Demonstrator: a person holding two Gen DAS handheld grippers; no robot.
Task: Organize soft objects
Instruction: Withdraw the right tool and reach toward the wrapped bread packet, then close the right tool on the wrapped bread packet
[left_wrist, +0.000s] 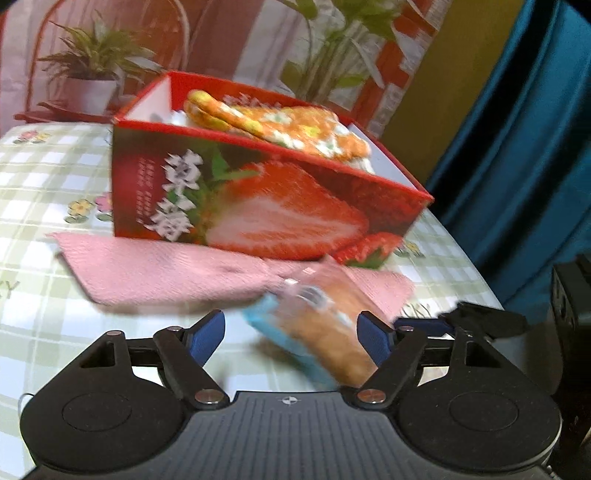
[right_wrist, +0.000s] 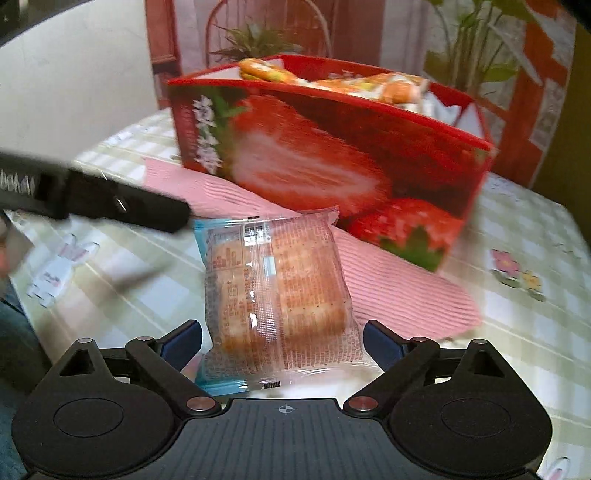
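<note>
Left wrist view: the left gripper (left_wrist: 291, 334) fills the bottom of the frame, its blue-padded fingers spread wide. A wrapped bread packet (left_wrist: 325, 332) sits between them, blurred by motion, leaning toward the right-hand pad; whether it touches that pad is hard to tell. Behind it, across the middle of the frame, a pink cloth (left_wrist: 162, 269) lies flat on a green checked tablecloth (left_wrist: 37, 177). A red strawberry box (left_wrist: 258, 199) stands at centre, its near edge on the cloth, with an orange floral soft item (left_wrist: 295, 125) poking above its rim. Potted plants stand at the upper left and top centre, and a blue curtain hangs at the right.

Right wrist view: the right gripper (right_wrist: 282, 341) is also wide open at the bottom of the frame. The bread packet (right_wrist: 277, 295), clear wrapper with a blue edge, lies between its fingers, its far end resting on the pink cloth (right_wrist: 399, 288). Neither pad appears to press it. A dark bar, probably the other gripper, crosses the left middle of the frame. The strawberry box (right_wrist: 332, 158) stands in the upper centre.

The step in hand looks like picking up the bread packet for the box. Next, one gripper should close gently on the packet, since it will squash, then lift it over the box's rim.
</note>
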